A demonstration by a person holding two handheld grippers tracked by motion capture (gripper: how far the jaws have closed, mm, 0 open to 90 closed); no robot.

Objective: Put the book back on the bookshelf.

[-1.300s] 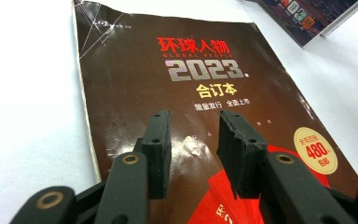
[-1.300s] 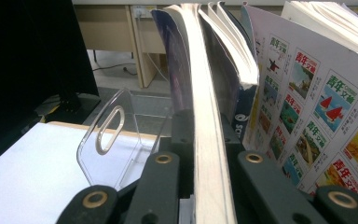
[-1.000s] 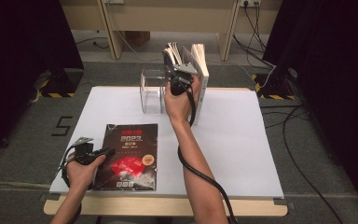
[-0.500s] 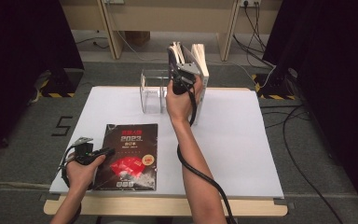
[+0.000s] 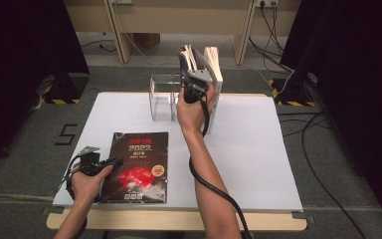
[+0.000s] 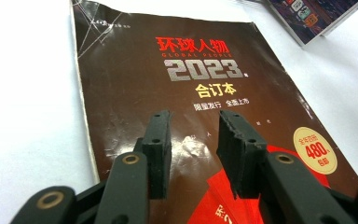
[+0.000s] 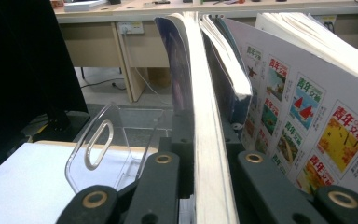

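The right gripper squeezes a thick book between its two black jaws. The book stands up tall, page edges facing the claw. Just beside it, on one side, more books lean: one with a dark cover, and behind it one with many little colourful pictures. On the other side, close by, stands a clear plastic holder on the white table.

Well apart, near the person's edge of the table, the left gripper is half open with nothing between its jaws. Right under its tips lies a dark magazine, flat on the table, with "2023" on the cover.
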